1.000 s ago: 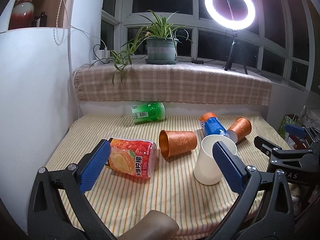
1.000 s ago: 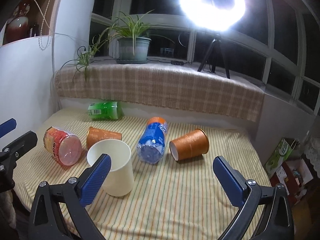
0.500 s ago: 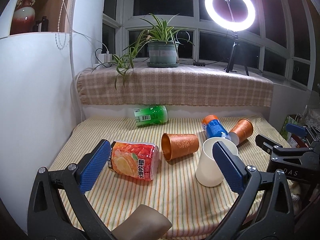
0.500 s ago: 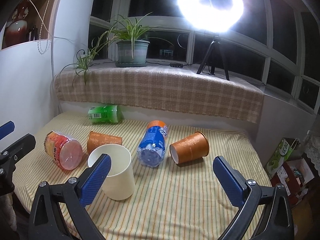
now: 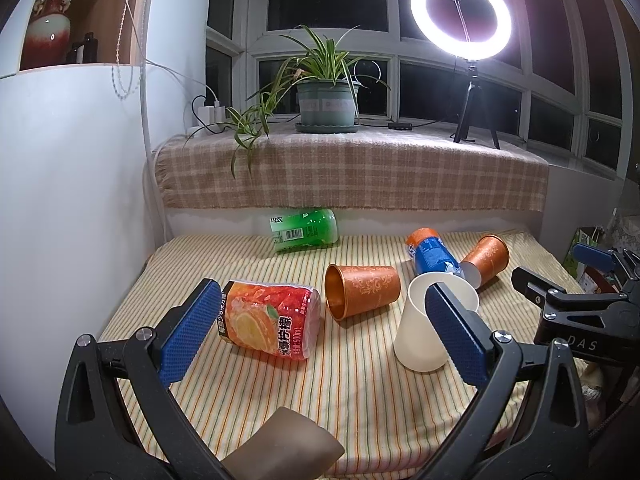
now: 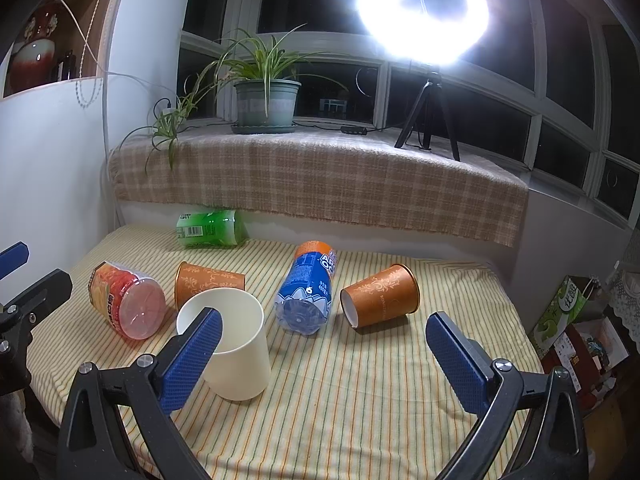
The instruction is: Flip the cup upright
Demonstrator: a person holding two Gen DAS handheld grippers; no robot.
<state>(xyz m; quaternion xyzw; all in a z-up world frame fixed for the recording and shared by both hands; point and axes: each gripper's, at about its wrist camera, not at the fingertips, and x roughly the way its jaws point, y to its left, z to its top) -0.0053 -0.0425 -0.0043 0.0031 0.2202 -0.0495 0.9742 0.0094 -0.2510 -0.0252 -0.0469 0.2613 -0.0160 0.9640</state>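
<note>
A white paper cup (image 5: 420,340) (image 6: 236,352) stands upright on the striped table, mouth up. Two orange cups lie on their sides: one (image 5: 362,290) (image 6: 208,282) in the middle, one (image 5: 486,258) (image 6: 382,294) further right. My left gripper (image 5: 320,336) is open and empty, held back over the near table edge; the white cup is just behind its right finger. My right gripper (image 6: 320,358) is open and empty, with the white cup behind its left finger. The right gripper also shows at the right edge of the left wrist view (image 5: 576,280).
An orange-red drink bottle (image 5: 268,320) (image 6: 128,300), a blue bottle (image 5: 432,256) (image 6: 308,292) and a green bottle (image 5: 306,230) (image 6: 210,228) lie on the table (image 6: 360,400). A plaid-covered sill (image 5: 352,172) with a potted plant (image 5: 326,100) and ring light (image 5: 460,16) stands behind. A brown object (image 5: 284,448) lies at the near edge.
Both grippers have drawn back and risen slightly, so the table and objects sit lower and farther in view. No object has moved.
</note>
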